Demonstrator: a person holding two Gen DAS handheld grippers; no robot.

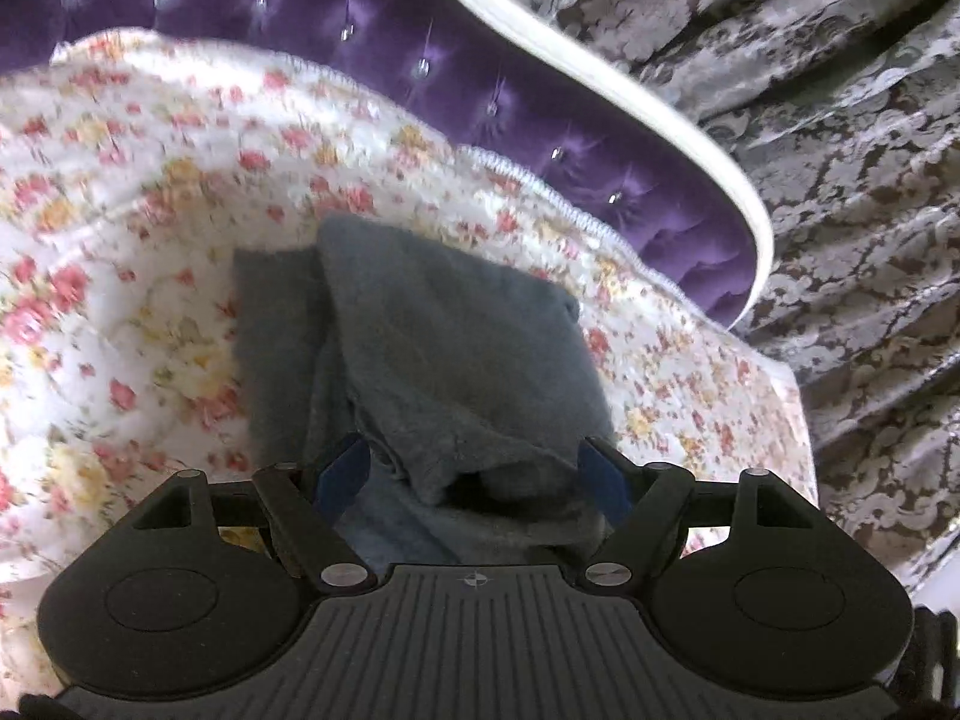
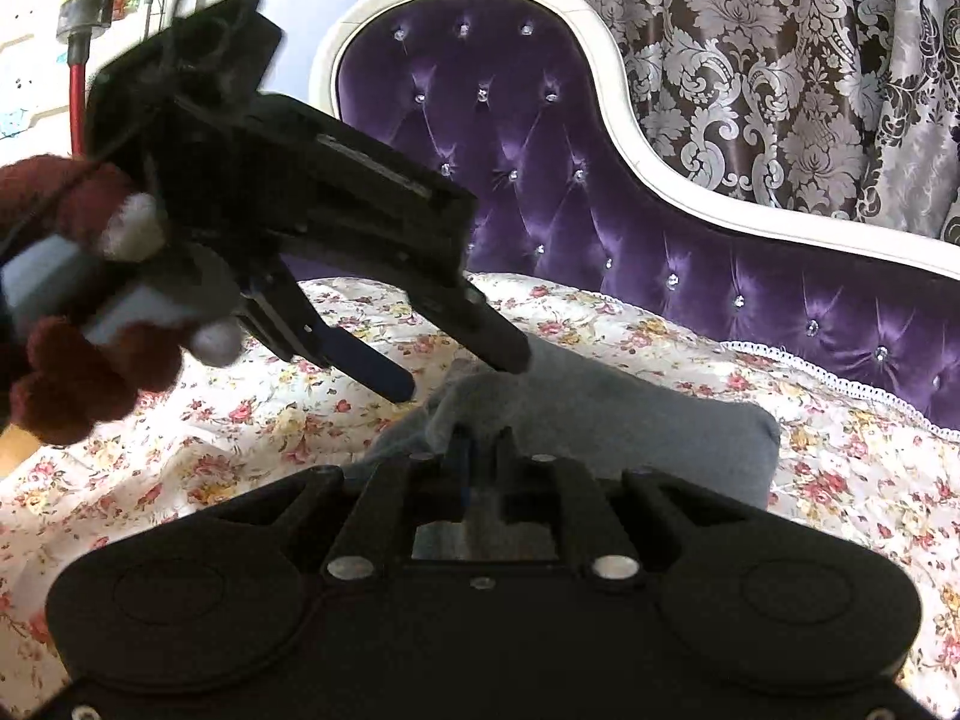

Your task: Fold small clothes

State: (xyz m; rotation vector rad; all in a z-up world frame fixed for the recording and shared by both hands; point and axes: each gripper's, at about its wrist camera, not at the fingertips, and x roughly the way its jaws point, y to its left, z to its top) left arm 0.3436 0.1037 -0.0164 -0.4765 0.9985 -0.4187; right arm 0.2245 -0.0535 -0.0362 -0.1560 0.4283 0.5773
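Progress looks approx halfway: grey garment (image 1: pixel 444 354) lies on floral cover (image 1: pixel 120 228), one flap doubled over. Left gripper (image 1: pixel 474 468) spread wide, cloth loose between fingers. Right gripper (image 2: pixel 480 444) pinched tight on garment edge; more folds prob left.

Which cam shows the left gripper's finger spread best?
Right wrist view: the left gripper appears whole from the side, fingers apart above the grey garment. The left wrist view shows only its own blue pads spread wide at the frame's bottom, with the cloth bunched between them.
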